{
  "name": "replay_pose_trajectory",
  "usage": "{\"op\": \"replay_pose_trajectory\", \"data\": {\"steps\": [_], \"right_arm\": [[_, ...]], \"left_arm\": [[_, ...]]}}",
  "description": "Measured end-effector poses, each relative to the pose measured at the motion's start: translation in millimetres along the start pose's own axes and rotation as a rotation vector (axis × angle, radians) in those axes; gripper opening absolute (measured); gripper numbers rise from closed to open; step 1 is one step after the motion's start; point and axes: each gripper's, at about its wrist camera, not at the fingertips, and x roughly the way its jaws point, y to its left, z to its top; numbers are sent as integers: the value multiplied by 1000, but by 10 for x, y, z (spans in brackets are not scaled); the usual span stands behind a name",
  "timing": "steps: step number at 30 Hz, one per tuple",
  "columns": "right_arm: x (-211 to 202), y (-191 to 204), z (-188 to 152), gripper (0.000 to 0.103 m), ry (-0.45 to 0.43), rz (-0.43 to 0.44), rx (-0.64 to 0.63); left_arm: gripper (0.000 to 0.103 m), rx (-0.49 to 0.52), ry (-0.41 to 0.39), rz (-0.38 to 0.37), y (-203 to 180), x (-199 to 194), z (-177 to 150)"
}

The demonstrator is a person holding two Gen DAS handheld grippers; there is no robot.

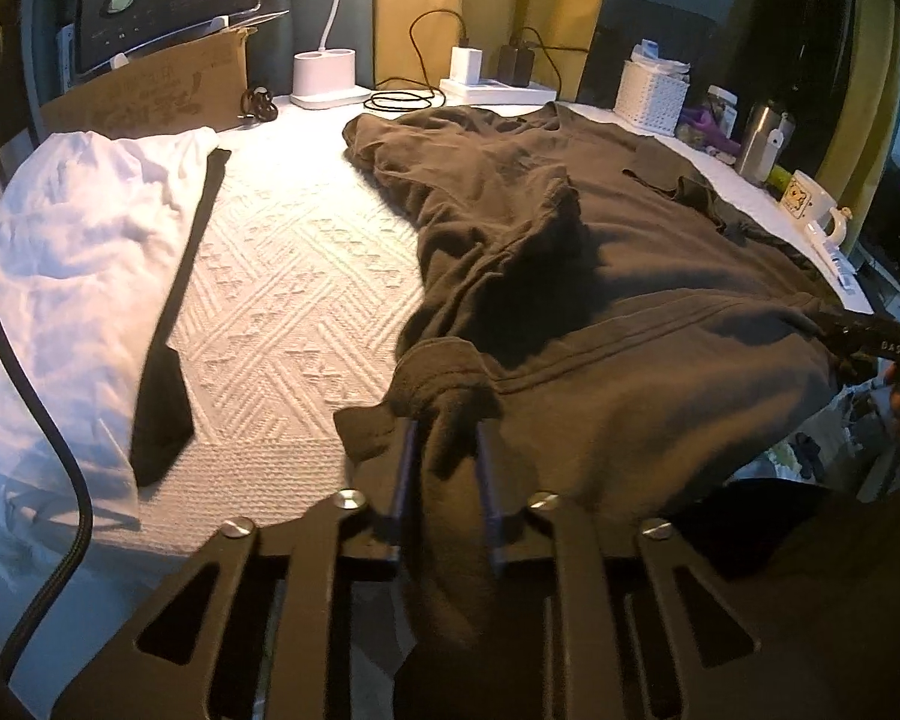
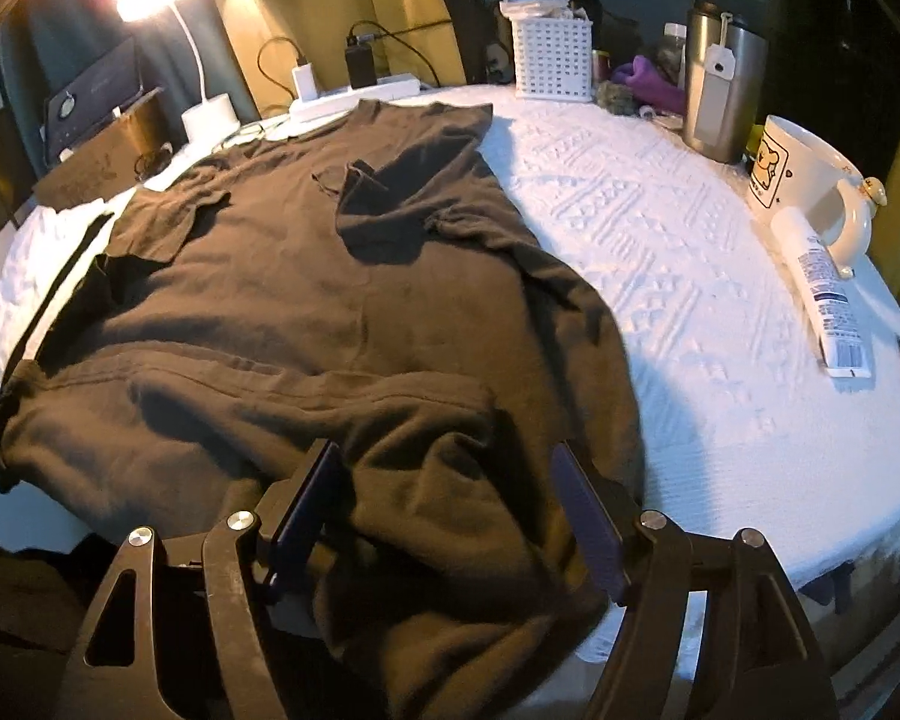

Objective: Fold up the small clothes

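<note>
A dark brown T-shirt lies spread on the white textured tablecloth, collar end far, hem toward me. My left gripper is shut on a bunched corner of the hem at the shirt's near left side; cloth fills the narrow gap between its fingers. In the right wrist view the same shirt covers the left and middle. My right gripper stands open and wide over the near right part of the hem. Loose folds lie between its fingers, and the pads do not press on them.
A white garment with a black strip lies at the left. Along the back stand a lamp base, a power strip and a white basket. A steel tumbler, a mug and a tube sit at the right.
</note>
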Motion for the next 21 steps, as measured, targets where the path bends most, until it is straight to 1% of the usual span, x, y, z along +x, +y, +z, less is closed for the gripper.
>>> {"op": "replay_pose_trajectory", "data": {"steps": [1, 2, 3, 4, 5, 6, 8, 9, 15, 21], "right_arm": [[4, 43, -7, 66, -7, 9, -11], [16, 70, -13, 55, -3, 20, -21], [46, 119, -18, 46, 10, 25, -41], [46, 148, -18, 35, 3, 7, -57], [44, 187, -19, 27, 0, 3, -77], [30, 209, -13, 23, -2, 13, -84], [-29, 233, -2, 22, -23, 1, -95], [-73, 242, 11, 21, -36, -1, -98], [-385, 255, 129, 19, -120, -7, -113], [-736, 211, 311, 18, -221, -18, -113]], "left_arm": [[11, 1, -3, -3, -17, -5, -4], [10, 9, -8, 0, -30, -17, -4], [7, 11, -12, -1, -42, -28, -1], [6, 16, -24, -3, -46, -56, 9], [6, 17, -34, -4, -49, -81, 21], [6, 17, -42, -5, -54, -111, 33], [5, 20, -68, -5, -72, -178, 60], [3, 15, -73, -8, -82, -198, 73], [2, 24, -147, -22, -144, -363, 172], [2, 37, -200, -16, -187, -496, 334]]}}
